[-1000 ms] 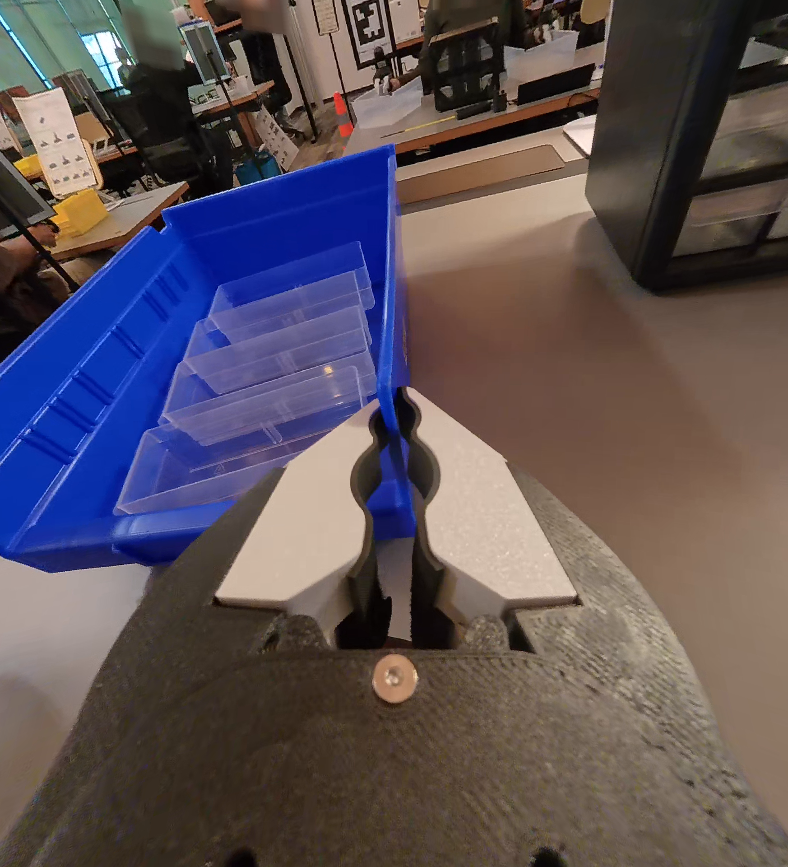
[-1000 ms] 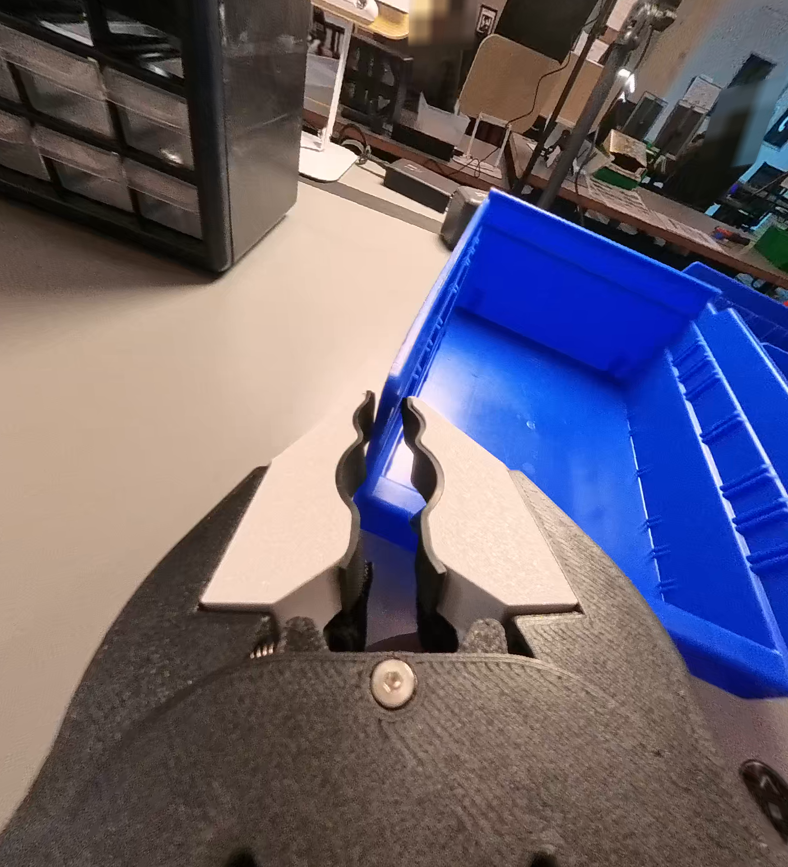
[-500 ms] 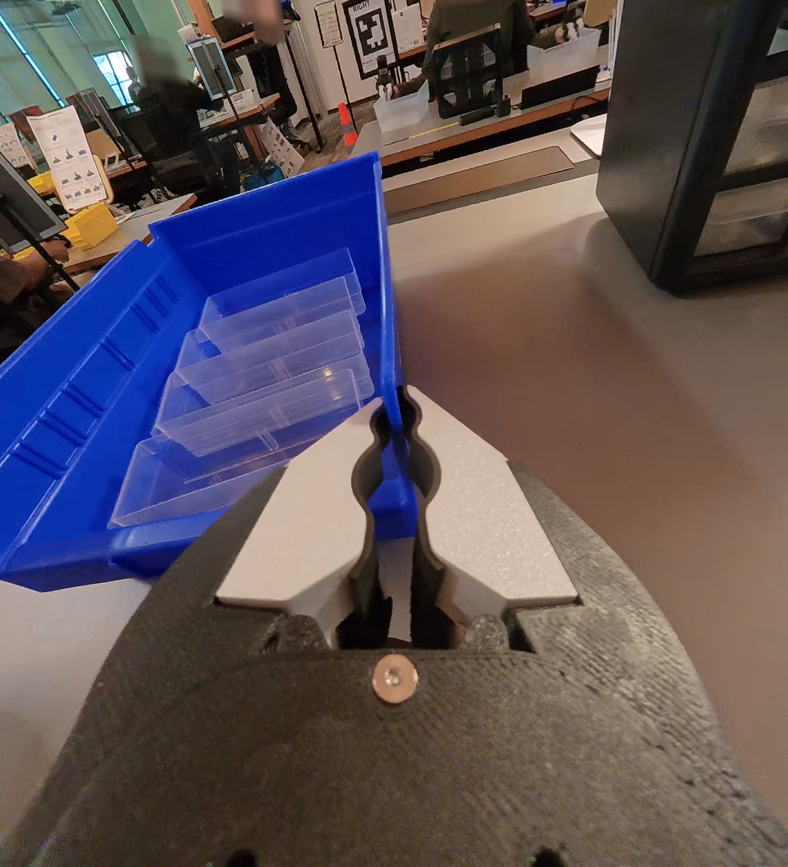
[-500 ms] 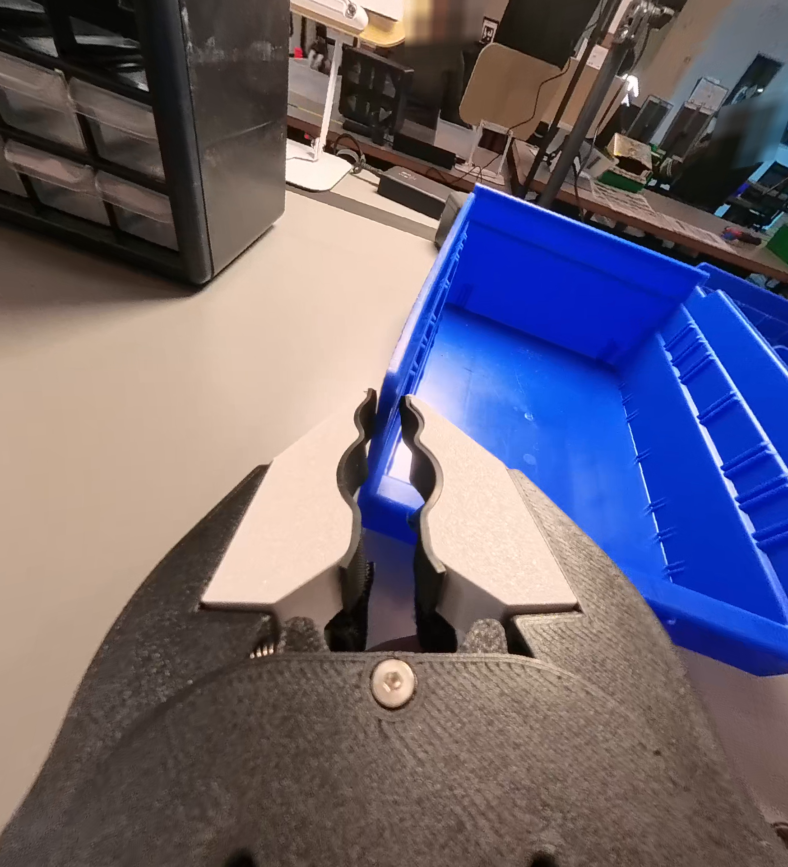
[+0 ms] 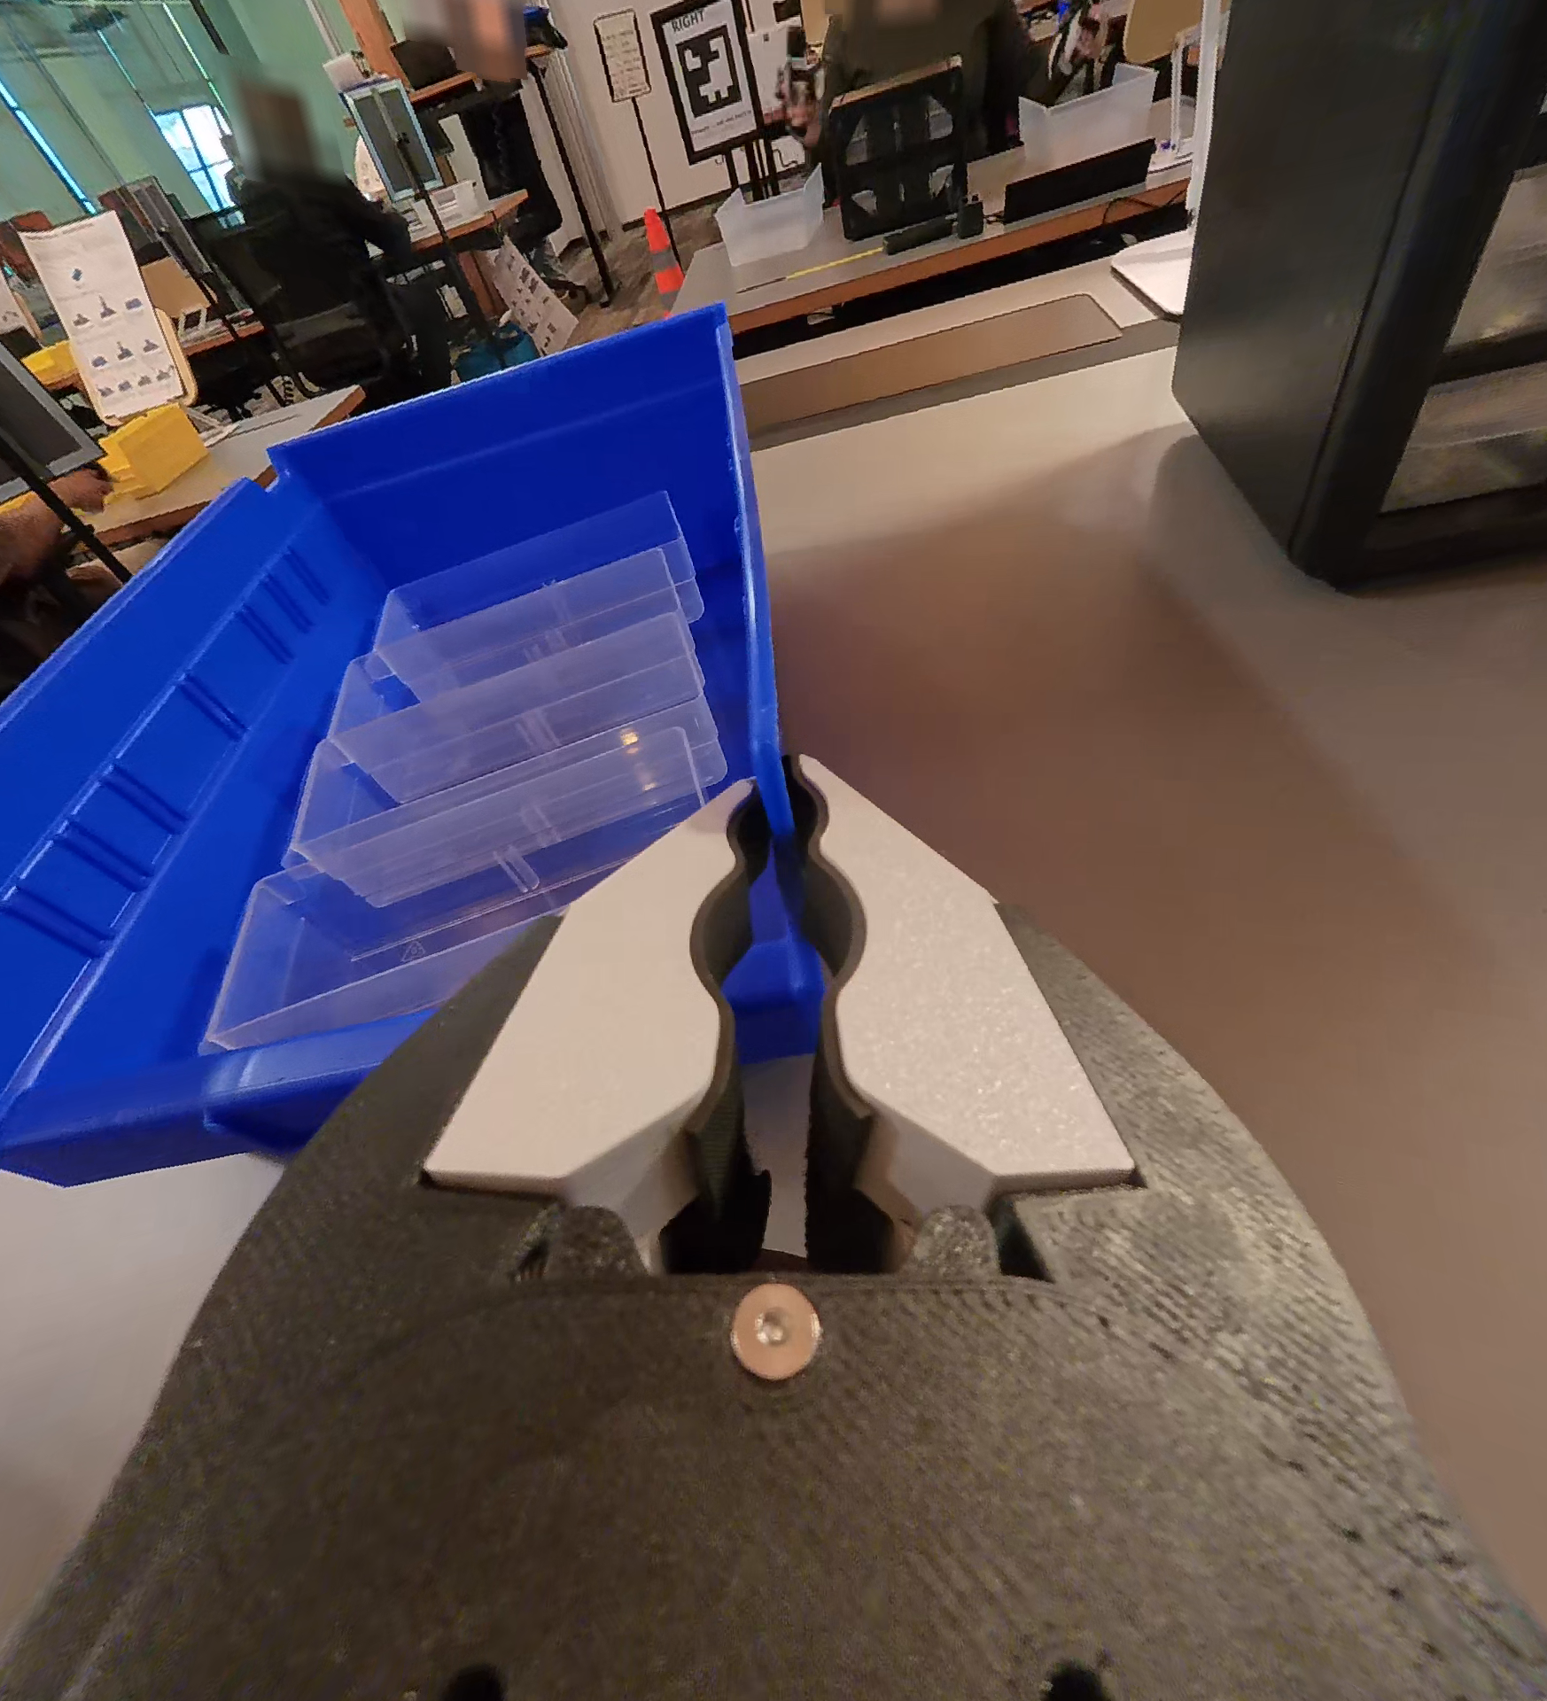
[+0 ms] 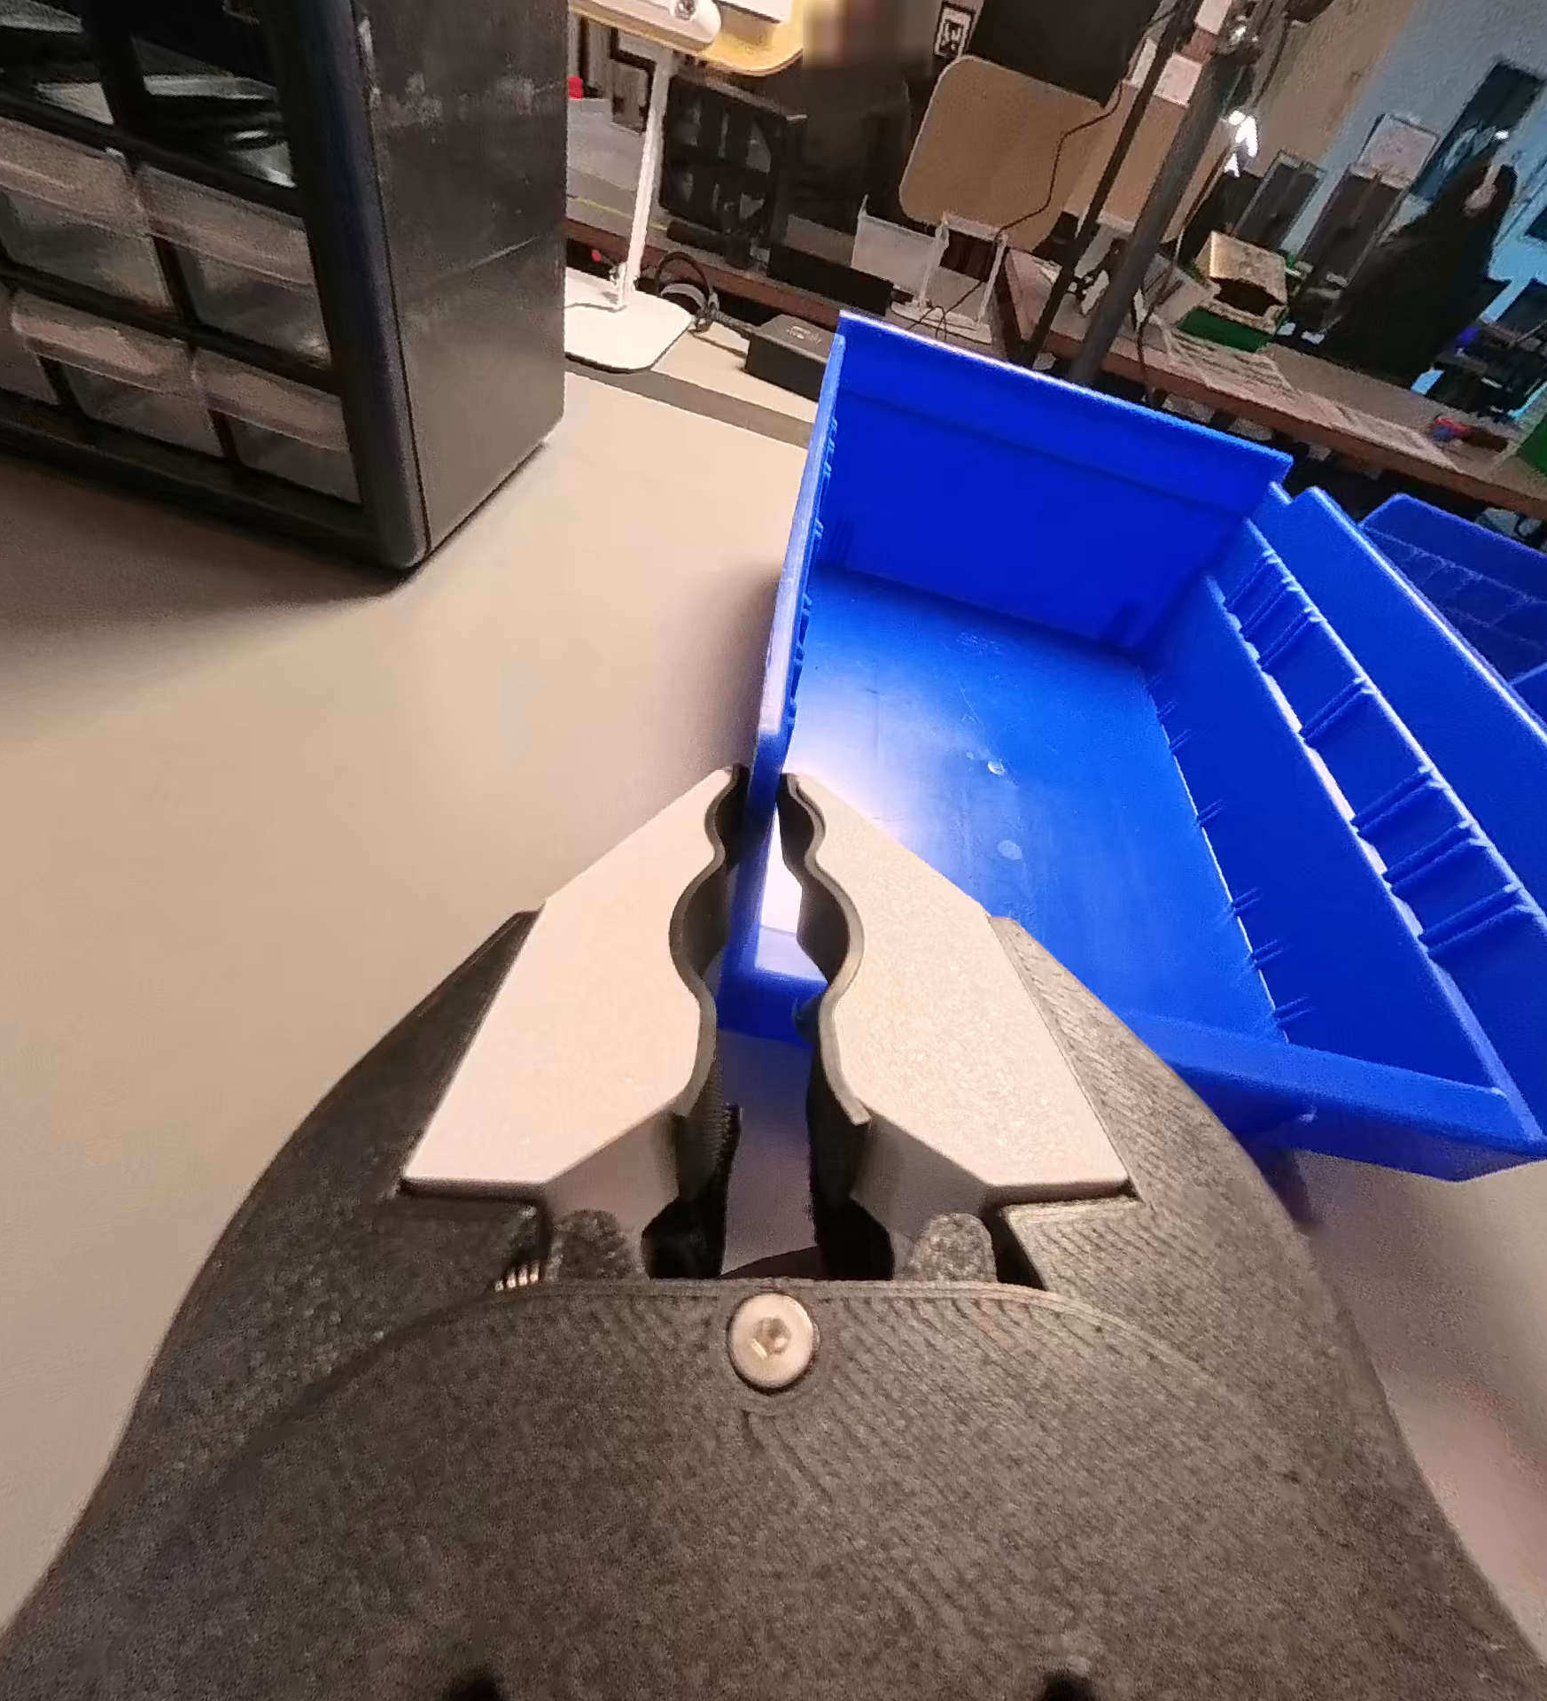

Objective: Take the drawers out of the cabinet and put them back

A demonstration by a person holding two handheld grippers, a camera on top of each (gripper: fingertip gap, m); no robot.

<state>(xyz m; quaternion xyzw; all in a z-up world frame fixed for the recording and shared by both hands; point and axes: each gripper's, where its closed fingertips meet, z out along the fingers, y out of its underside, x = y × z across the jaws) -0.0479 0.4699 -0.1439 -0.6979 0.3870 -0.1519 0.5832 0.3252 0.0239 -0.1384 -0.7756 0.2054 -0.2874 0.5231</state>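
Gripping thin walls, left gripper (image 5: pixel 774 782) fingers pinch the drawer-filled bin (image 5: pixel 153 828), right gripper (image 6: pixel 761 782) the empty bin (image 6: pixel 1396 920); either could slip, spilling clear drawers (image 5: pixel 512 782).

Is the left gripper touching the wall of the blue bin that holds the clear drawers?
Touching. The left wrist view shows the left gripper fingers closed on the blue bin's wall.

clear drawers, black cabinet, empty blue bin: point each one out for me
clear drawers (image 5: pixel 512 736): left wrist view, front wall of a middle drawer in the stack.
black cabinet (image 6: pixel 475 239): right wrist view, its bare side panel.
empty blue bin (image 6: pixel 1028 773): right wrist view, its bare floor.
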